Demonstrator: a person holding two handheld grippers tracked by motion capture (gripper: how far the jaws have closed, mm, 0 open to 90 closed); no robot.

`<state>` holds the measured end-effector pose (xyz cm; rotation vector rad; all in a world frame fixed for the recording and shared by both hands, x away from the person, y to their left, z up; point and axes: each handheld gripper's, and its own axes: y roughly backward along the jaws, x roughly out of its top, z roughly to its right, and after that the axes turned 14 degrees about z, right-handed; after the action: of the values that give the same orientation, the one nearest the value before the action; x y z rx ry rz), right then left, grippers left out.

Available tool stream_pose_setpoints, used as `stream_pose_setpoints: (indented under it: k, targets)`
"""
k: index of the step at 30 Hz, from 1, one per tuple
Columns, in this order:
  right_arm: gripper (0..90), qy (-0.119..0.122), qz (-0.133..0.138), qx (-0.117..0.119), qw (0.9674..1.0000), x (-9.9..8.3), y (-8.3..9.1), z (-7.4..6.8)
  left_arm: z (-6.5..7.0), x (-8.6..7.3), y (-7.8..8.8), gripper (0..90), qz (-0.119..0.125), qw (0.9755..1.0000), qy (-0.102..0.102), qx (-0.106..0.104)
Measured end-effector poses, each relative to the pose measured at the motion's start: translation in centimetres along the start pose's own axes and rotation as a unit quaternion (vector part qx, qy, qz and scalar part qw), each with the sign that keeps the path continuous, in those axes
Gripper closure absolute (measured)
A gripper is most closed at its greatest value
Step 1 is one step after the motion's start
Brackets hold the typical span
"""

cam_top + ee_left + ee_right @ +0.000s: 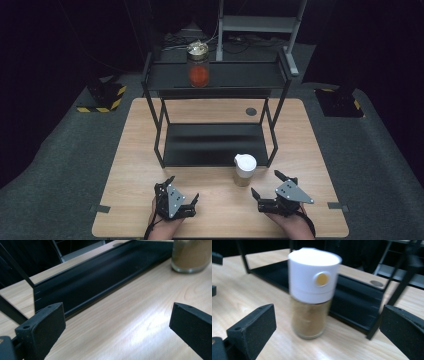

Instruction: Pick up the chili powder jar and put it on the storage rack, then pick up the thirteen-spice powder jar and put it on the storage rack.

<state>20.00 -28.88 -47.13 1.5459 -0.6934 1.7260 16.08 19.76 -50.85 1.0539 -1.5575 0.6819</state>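
Right gripper view: spice jar [312, 292] upright at frame centre, on table [242, 292]; right tool [327, 330] released; left tool [117, 325] released.

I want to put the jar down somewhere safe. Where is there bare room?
Free: the lower shelf, and the top shelf right of the red-filled jar. Crowded: the table front by the spice jar.

Dim surroundings; glare-lit tabletop; slight blur

Jaws wide apart over table [130, 322]; jar [191, 256] beyond, near rack [100, 277].
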Motion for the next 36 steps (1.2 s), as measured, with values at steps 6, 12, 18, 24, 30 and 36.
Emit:
stream_pose_setpoints:
  k: [6,12,18,24,30,36]
  targets:
    - [0.0,-0.006,-0.012,0.026,0.9996,-0.3,-2.4,0.4,0.7,-0.1,0.4,0.6,0.000,0.9997,-0.019,0.012]
    - [1.3,-0.009,-0.004,0.025,0.9996,0.2,-5.5,0.9,0.7,0.0,0.4,0.6,-0.001,0.9995,-0.032,-0.001]
    - [18.6,-0.017,-0.004,0.026,0.9995,0.7,-6.2,0.8,0.8,0.0,0.9,0.6,0.000,0.9996,-0.027,-0.005]
    - [28.4,-0.031,0.004,0.038,0.9988,0.1,-6.1,1.3,0.4,0.1,0.7,0.6,-0.005,0.9998,-0.018,-0.009]
    - [29.4,-0.037,0.010,0.039,0.9985,-0.1,-6.1,1.4,0.1,0.0,0.8,0.6,-0.001,0.9999,-0.012,-0.010]
    - [29.4,-0.022,0.017,0.041,0.9988,0.2,-5.6,0.9,0.1,0.0,0.8,0.6,-0.002,0.9998,-0.015,-0.014]
